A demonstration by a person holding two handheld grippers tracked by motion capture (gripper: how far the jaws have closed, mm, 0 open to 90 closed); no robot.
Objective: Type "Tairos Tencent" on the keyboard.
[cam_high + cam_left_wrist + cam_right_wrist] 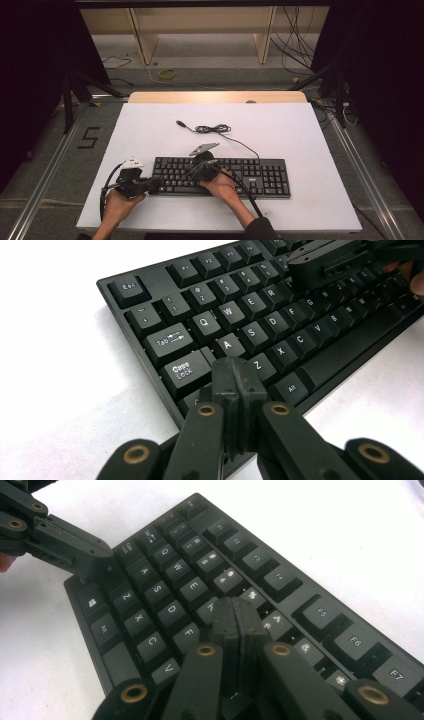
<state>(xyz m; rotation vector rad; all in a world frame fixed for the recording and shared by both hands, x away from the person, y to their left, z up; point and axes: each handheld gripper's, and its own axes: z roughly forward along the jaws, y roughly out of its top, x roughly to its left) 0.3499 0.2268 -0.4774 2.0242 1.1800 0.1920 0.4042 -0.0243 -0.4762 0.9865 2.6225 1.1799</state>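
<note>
A black keyboard (250, 177) lies across the white table, near its front. My left gripper (154, 186) is at the keyboard's left end. In the left gripper view its jaws (235, 377) are shut with nothing between them, tips low over the left Shift key beside Caps Lock and Z (260, 365). My right gripper (194, 172) is over the keyboard's left half, a grey plate (203, 148) on top. In the right gripper view it is (235, 615) also shut and empty, tips down among the keys right of F and above V. I cannot tell if either tip presses a key.
The keyboard's cable (214, 129) lies coiled behind it and ends in a loose USB plug (179, 122). Bare white tabletop (290, 130) surrounds the keyboard. A wooden strip (217, 97) runs along the far edge, with floor and stands beyond.
</note>
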